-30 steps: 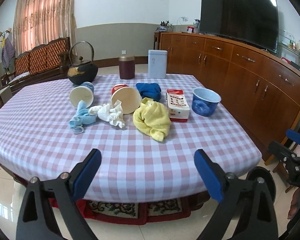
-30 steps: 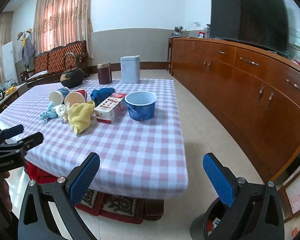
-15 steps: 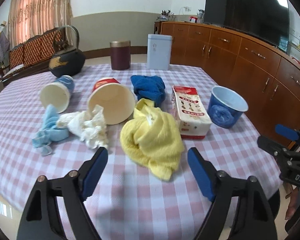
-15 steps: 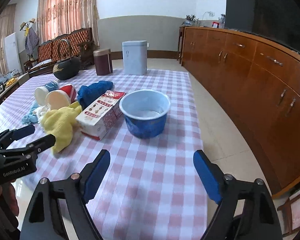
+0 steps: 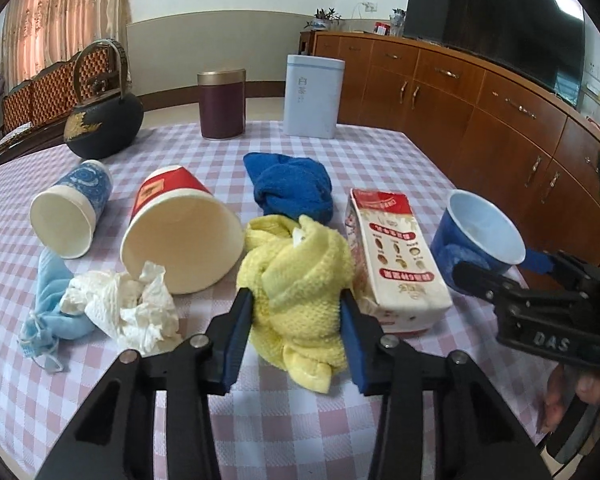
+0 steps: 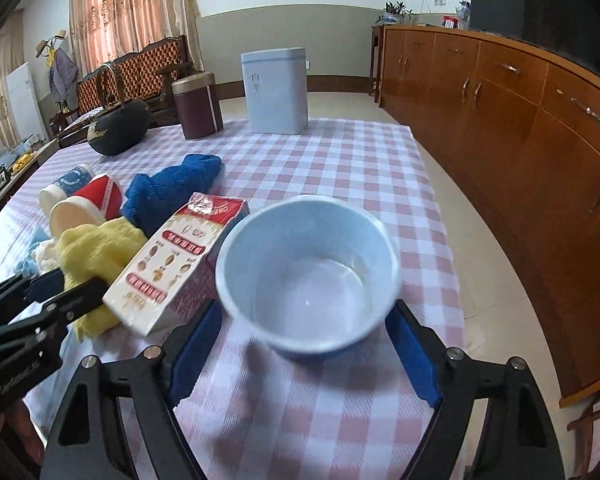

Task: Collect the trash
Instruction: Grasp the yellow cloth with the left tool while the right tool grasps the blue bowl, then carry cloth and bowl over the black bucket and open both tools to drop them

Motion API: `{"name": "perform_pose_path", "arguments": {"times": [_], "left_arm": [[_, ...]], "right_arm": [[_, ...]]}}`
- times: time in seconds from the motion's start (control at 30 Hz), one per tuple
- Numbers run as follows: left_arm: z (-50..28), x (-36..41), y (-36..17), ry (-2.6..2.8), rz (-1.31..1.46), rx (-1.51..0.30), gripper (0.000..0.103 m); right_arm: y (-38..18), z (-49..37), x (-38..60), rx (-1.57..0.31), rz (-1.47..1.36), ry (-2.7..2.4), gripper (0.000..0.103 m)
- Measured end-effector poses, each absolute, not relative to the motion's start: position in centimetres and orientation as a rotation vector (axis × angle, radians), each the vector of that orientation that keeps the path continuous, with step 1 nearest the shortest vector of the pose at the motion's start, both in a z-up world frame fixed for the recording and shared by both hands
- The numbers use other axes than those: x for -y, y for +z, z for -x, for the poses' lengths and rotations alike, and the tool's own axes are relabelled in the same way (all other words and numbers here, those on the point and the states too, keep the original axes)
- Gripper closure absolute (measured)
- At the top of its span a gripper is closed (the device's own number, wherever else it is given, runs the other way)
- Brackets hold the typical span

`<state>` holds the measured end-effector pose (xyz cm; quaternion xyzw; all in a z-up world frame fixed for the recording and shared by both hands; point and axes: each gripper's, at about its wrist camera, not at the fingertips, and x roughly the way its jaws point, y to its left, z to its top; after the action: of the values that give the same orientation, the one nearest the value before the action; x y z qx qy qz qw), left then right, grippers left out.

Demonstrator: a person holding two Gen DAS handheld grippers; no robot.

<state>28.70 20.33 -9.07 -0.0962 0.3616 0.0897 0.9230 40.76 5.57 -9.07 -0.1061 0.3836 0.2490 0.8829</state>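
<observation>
Checked pink-and-white cloth covers the tabletop [image 5: 300, 432]. Trash sits mid-cloth: crumpled white tissue [image 5: 128, 304] at 8 o'clock in the left view, a limp light-blue face mask [image 5: 50, 316] touching it, a red paper cup [image 5: 180, 232] on its side, and a smaller blue-patterned paper cup [image 5: 74, 216] on its side at 9 o'clock. A glossy red-and-white carton [image 5: 396, 264] lies flat at 3 o'clock. Nubby yellow cloth [image 5: 300, 288] is bunched at centre, with a fuzzy blue cloth [image 5: 290, 186] behind it at 12.

Left gripper [image 5: 298, 320]: fingers [image 5: 238, 332] closing, blue pads on either side of the yellow cloth and right against it; I cannot tell whether they squeeze it yet.

Right gripper [image 6: 300, 340]: fingers [image 6: 194, 348] spread wide and closing slowly around the round blue paper bowl [image 6: 308, 272], which is white and smooth inside and stands upright. The right pad is at the bowl wall; the left pad is apart from it.

Far edge, 12 o'clock: a black round iron kettle [image 5: 104, 128], a maroon cylindrical tin [image 5: 221, 106] and a pale blue square tin [image 5: 314, 98].

Only the left view shows the tissue and mask fully, plus the television [image 5: 496, 20]. Only the right view shows the bowl's empty inside; the mask is barely visible there.
</observation>
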Motion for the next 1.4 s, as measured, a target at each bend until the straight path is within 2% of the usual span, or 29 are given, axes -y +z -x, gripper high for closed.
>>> {"name": "perform_pose_path", "arguments": {"times": [0.03, 0.07, 0.23, 0.67, 0.7, 0.77, 0.83, 0.87, 0.9, 1.4], "left_arm": [[-28.6, -20.3, -9.1, 0.183, 0.197, -0.74, 0.06], [-28.5, -20.3, -9.1, 0.183, 0.195, -0.737, 0.061], [-28.6, -20.4, -8.7, 0.181, 0.192, -0.725, 0.065], [-26.3, -19.8, -8.7, 0.177, 0.199, -0.727, 0.065], [-26.4, -19.8, -8.7, 0.178, 0.199, -0.727, 0.065], [-26.9, -20.1, -8.7, 0.175, 0.196, -0.731, 0.065], [-27.1, -20.2, -8.8, 0.171, 0.194, -0.733, 0.065], [-27.3, -20.2, -8.8, 0.171, 0.191, -0.734, 0.065], [-27.2, -20.2, -8.8, 0.171, 0.191, -0.734, 0.065], [-22.2, -17.7, -6.3, 0.14, 0.178, -0.679, 0.069]], "right_arm": [[-9.2, -40.9, -5.7, -0.801, 0.225, 0.517, 0.028], [-9.2, -40.9, -5.7, -0.8, 0.225, 0.516, 0.029], [-8.9, -40.3, -5.5, -0.787, 0.234, 0.522, 0.03], [-9.2, -37.2, -4.2, -0.785, 0.266, 0.517, 0.03], [-9.2, -37.5, -4.3, -0.787, 0.268, 0.513, 0.029], [-9.5, -38.2, -4.8, -0.791, 0.288, 0.479, 0.016], [-9.4, -38.5, -5.1, -0.801, 0.286, 0.489, 0.015], [-9.2, -38.5, -5.1, -0.793, 0.272, 0.507, 0.019], [-9.1, -38.5, -5.1, -0.786, 0.276, 0.501, 0.028], [-4.7, -31.7, 0.0, -0.687, 0.227, 0.472, 0.027]]}}
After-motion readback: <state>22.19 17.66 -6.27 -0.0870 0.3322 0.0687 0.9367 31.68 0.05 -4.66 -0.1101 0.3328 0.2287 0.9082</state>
